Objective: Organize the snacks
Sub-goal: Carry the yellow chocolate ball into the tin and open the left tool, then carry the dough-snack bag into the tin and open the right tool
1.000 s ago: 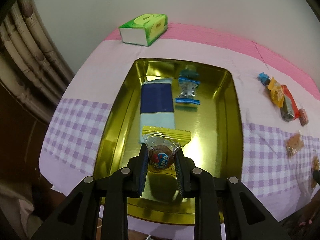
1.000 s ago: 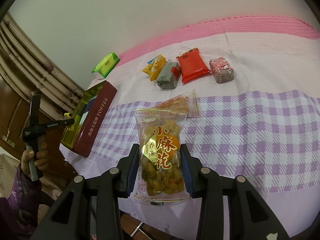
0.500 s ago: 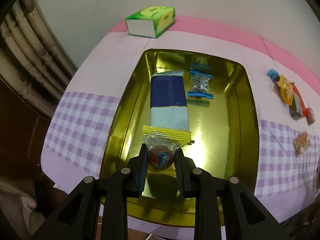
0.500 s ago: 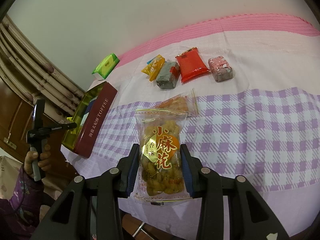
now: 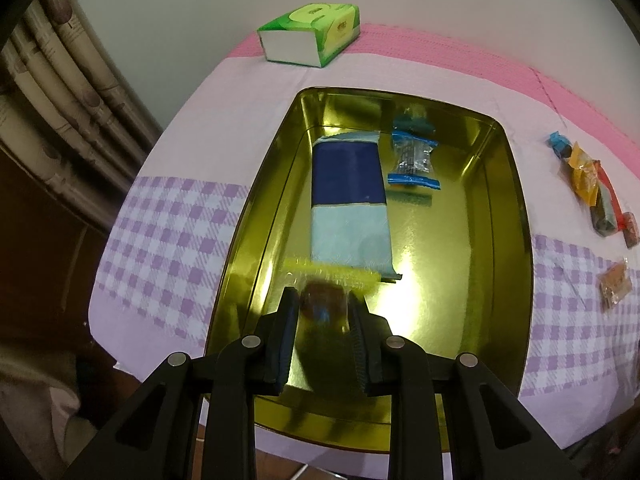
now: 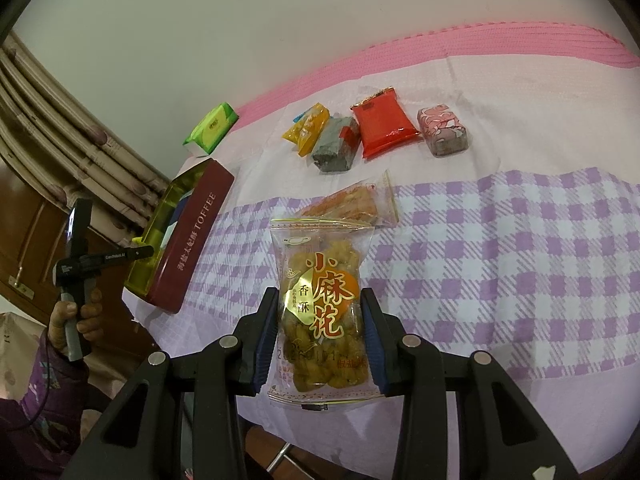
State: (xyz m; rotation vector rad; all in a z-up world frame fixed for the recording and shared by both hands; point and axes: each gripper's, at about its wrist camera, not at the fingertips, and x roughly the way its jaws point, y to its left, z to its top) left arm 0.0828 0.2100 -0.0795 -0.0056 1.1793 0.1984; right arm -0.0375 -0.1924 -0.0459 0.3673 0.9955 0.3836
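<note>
Snacks in both grippers at once. The left gripper point(image 5: 323, 312) hangs over the near end of the gold rectangular metal tin point(image 5: 516, 216), its jaws squeezed nearly together on a small clear-wrapped round sweet with a yellow crimped edge point(image 5: 325, 285), blurred here. Inside the tin, a long dark-blue and pale-blue packet point(image 5: 349, 204) lies lengthwise just beyond the sweet, and a small clear packet with blue ends point(image 5: 414, 160) sits beside it toward the tin's far right. Beyond the tin's far end stands a green tissue pack point(image 5: 316, 32) on the pink and purple-checked cloth point(image 5: 172, 240) that covers the worktop.

The right gripper point(image 6: 320, 340), well to the right of the tin, has its jaws partly closed on a clear bag of golden fried twists with red lettering point(image 6: 322, 312), pads pressing both sides. Past that bag lies a clear orange-filled packet point(image 6: 352, 200), then a row further from the tin: yellow wrapper point(image 6: 306, 128), grey block point(image 6: 336, 144), red pouch point(image 6: 384, 124), pink patterned block point(image 6: 442, 130). A hand point(image 6: 74, 316) grips the left tool's handle by the tin's maroon side.
</note>
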